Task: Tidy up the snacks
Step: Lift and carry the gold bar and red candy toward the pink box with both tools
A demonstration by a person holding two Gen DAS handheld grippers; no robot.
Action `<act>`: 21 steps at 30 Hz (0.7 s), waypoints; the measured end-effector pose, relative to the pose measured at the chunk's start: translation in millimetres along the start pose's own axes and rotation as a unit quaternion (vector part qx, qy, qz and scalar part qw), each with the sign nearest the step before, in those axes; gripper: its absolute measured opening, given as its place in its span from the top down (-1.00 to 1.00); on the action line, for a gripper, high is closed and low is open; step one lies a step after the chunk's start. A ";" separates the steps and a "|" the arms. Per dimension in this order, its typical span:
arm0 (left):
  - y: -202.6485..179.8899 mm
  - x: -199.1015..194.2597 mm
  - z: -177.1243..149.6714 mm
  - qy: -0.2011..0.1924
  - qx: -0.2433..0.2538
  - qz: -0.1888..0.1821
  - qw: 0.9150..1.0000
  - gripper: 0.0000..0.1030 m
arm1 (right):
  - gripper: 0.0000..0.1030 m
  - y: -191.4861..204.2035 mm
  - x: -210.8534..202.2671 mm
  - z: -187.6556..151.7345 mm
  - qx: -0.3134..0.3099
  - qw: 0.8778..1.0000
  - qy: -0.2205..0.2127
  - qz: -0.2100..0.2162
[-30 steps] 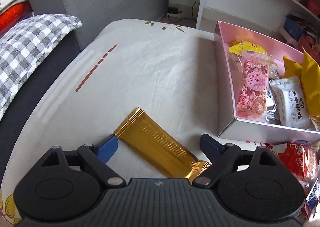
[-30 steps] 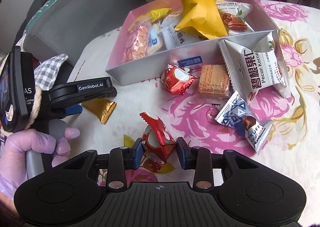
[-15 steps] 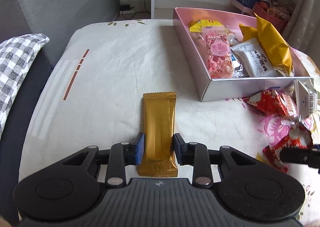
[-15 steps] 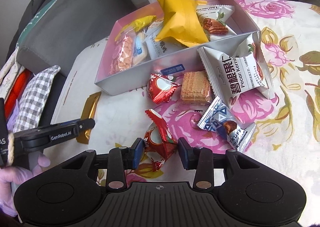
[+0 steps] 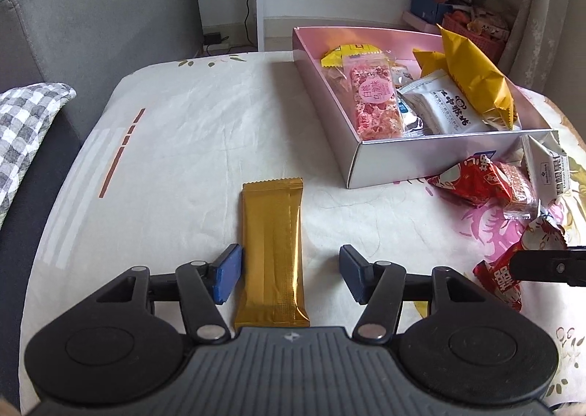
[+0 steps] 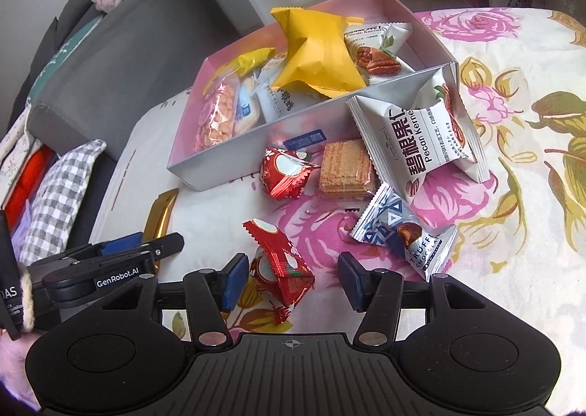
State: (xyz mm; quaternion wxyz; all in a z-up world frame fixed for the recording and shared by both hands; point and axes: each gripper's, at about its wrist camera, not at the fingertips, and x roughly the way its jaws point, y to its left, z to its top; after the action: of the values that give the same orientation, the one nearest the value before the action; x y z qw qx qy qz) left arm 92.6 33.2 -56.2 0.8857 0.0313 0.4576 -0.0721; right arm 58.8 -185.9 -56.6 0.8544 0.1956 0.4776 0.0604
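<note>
A gold foil bar (image 5: 271, 251) lies flat on the white cloth, lengthwise between the jaws of my left gripper (image 5: 289, 277). Those jaws are opening: the left pad is beside the bar's edge and the right pad stands well clear. A red foil snack packet (image 6: 280, 266) lies on the flowered cloth between the jaws of my right gripper (image 6: 292, 282), which are also opening, with a gap at the right pad. The pink box (image 6: 219, 159) with several snacks in it stands further back. In the right wrist view the left gripper (image 6: 154, 244) shows at the lower left.
Loose between the box and my right gripper lie a second red packet (image 6: 285, 174), a wafer (image 6: 346, 170), a white pecan bag (image 6: 421, 137) leaning on the box, and a truffle chocolate packet (image 6: 403, 233). A grey sofa (image 5: 91, 24) and checked cushion (image 5: 25, 130) border the table's left.
Both grippers' jaws have widened. The left had closed on the gold bar and turned it straight, and now stands off it. The right pads have come off the red packet.
</note>
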 end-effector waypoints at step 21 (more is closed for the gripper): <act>27.7 -14.5 8.7 0.004 -0.075 -0.011 0.997 0.49 | 0.33 16.7 -16.6 7.1 -0.001 1.000 -0.022 0.006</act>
State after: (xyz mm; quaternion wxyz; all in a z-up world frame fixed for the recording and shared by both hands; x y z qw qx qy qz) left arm 95.6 60.9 -39.6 0.8828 -0.0399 0.4655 -0.0477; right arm 57.2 -177.4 -33.6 0.8643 0.1994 0.4576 0.0615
